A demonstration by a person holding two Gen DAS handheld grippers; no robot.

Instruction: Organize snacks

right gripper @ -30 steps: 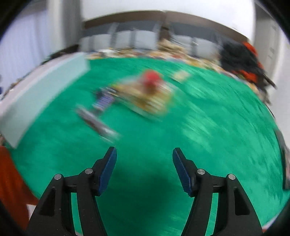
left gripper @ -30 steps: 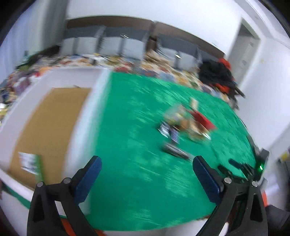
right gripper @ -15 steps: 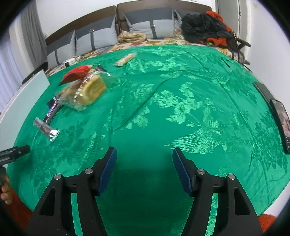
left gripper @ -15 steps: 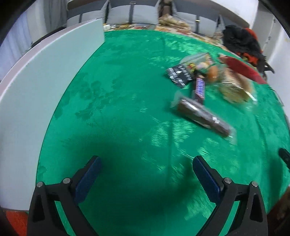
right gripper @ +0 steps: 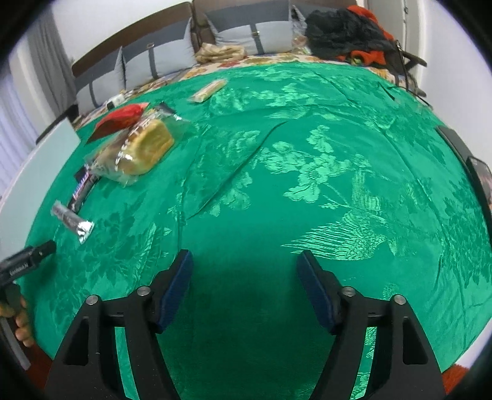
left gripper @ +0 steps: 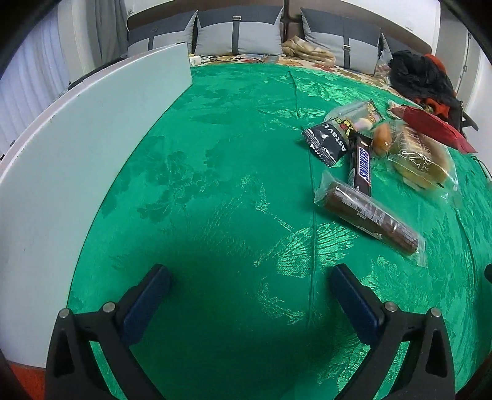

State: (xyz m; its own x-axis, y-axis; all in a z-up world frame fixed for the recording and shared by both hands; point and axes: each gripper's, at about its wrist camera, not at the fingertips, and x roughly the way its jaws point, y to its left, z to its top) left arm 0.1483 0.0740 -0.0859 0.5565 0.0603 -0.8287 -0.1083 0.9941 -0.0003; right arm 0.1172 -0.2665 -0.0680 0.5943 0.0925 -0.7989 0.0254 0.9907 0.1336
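Note:
Snacks lie in a cluster on the green cloth (left gripper: 233,190). In the left wrist view, a chocolate biscuit roll in clear wrap (left gripper: 370,214) lies nearest, then a Snickers bar (left gripper: 361,166), a black packet (left gripper: 326,141), a bag of sweets (left gripper: 356,118), a bagged bread loaf (left gripper: 419,157) and a red packet (left gripper: 430,127). My left gripper (left gripper: 246,292) is open and empty, left of and nearer than the biscuit roll. My right gripper (right gripper: 244,277) is open and empty over bare cloth; the bread (right gripper: 141,150), Snickers bar (right gripper: 80,189) and biscuit roll (right gripper: 71,221) lie far to its left. A pale snack bar (right gripper: 209,90) lies apart at the back.
A white box wall (left gripper: 77,147) stands along the cloth's left edge. Grey cushions (left gripper: 240,29) and a black-and-orange heap of bags (left gripper: 421,77) sit behind. Dark flat devices (right gripper: 475,166) lie at the right edge. The left gripper's tip (right gripper: 27,260) shows at the right view's left edge.
Both views have swung and steadied on the cloth. The left gripper has moved off the box and closer to the snack cluster. Both grippers stay open.

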